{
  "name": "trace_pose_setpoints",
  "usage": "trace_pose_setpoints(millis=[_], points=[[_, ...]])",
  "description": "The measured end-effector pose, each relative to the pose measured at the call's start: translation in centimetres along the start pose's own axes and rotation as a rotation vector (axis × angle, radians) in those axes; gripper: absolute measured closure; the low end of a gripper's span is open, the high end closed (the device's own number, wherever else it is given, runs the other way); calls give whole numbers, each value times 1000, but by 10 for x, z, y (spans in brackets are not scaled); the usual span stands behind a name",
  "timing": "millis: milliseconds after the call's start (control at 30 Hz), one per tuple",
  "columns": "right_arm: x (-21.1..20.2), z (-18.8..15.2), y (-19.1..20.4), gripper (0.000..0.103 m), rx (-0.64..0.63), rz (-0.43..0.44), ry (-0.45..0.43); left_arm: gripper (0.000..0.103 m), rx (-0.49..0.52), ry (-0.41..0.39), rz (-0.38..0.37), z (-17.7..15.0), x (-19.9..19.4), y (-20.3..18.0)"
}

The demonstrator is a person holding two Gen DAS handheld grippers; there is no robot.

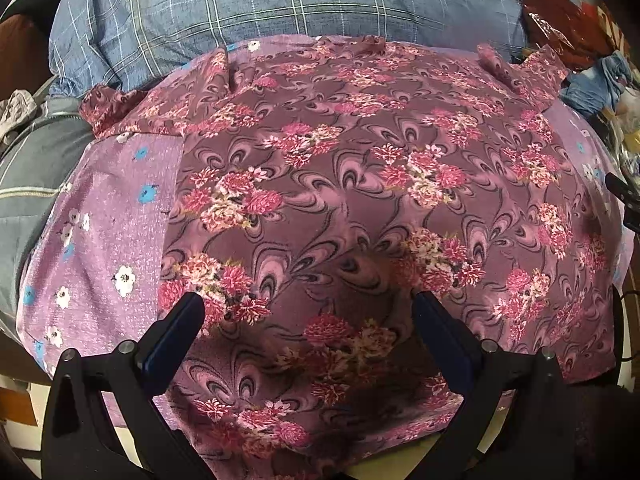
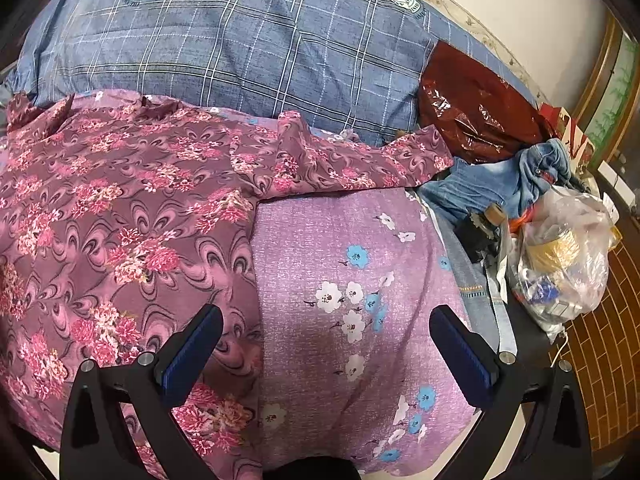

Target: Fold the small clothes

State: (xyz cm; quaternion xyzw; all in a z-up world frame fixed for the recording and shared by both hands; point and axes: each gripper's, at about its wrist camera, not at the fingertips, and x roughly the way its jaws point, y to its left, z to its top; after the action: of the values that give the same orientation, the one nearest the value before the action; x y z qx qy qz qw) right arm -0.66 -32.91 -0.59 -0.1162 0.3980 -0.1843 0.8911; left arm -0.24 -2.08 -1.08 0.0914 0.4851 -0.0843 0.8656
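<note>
Spread gripper (image 2: pixel 326 326) above garment (image 2: pixel 120 208) edge

blue plaid pillow (image 2: pixel 240 52), red foil bag (image 2: pixel 476 116), clear plastic bag (image 2: pixel 560 264)

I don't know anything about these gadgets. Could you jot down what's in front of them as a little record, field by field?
Garment to fold: maroon floral shirt, spread flat, not yet folded
Under it: lilac sheet with blue and white flowers
Behind: blue plaid pillow
Right side clutter: red plastic bag, denim clothes, clear plastic bag
Left hand-held gripper: open, above the shirt, holding nothing
Right hand-held gripper: open, over the shirt's right edge and the sheet, holding nothing
</note>
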Motion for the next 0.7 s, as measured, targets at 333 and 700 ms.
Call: trace_pose_setpoints(millis=[333, 700], points=[[-1, 4, 8, 0, -32, -5, -3, 0, -17, 4, -7, -1, 5, 6], [5, 6, 4, 0, 4, 95, 20, 0, -20, -34, 45, 10, 6, 10]])
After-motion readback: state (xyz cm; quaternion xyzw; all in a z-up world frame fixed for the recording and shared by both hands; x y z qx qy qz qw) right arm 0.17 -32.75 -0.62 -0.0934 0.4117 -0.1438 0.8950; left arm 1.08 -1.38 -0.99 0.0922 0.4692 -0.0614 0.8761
